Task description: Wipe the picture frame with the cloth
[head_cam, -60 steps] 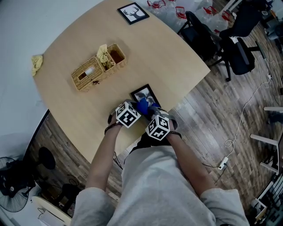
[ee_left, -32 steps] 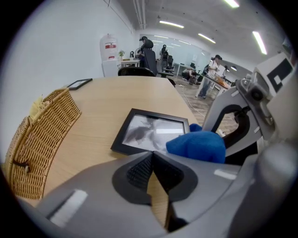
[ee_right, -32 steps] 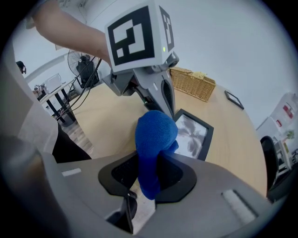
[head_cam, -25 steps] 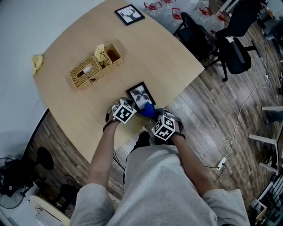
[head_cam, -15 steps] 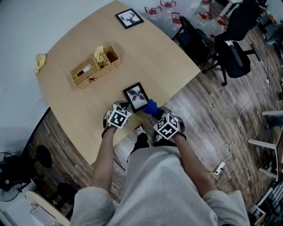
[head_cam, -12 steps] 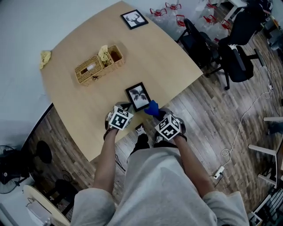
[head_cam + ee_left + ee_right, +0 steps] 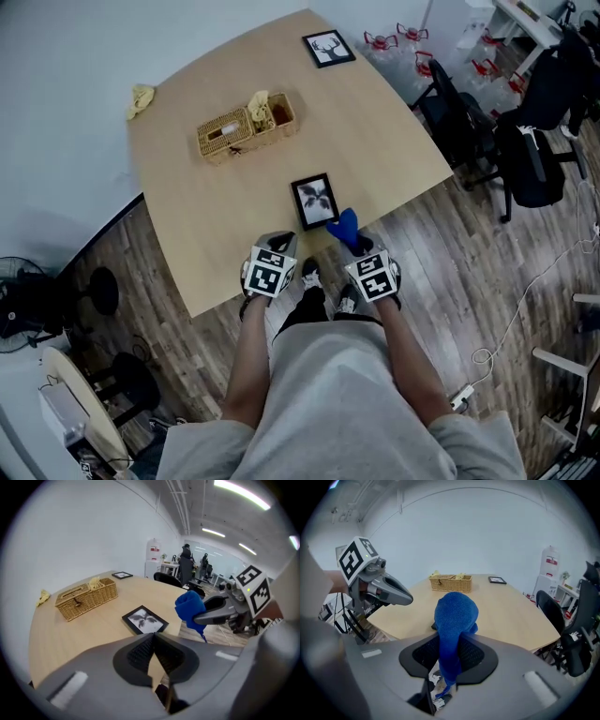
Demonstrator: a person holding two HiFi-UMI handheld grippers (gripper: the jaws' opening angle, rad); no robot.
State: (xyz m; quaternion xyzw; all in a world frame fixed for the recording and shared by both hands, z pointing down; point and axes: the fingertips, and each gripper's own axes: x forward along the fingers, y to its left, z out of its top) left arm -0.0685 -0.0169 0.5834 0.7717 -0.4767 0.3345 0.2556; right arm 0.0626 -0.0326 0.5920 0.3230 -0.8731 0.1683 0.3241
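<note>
A black picture frame holding a grey leaf print lies flat near the front edge of the wooden table; the left gripper view shows this frame ahead of the jaws. My right gripper is shut on a blue cloth, which hangs bunched just off the frame's near right corner. In the right gripper view the cloth fills the gap between the jaws. My left gripper sits at the table edge, short of the frame, shut with nothing in it.
A wicker basket stands mid-table, a yellow rag at the far left corner, and a second frame with a deer print at the far edge. Office chairs stand right of the table, a fan on the floor left.
Both grippers have drawn back from the frame toward my body. The blue cloth came off the frame with the right gripper, and the frame now lies uncovered.
</note>
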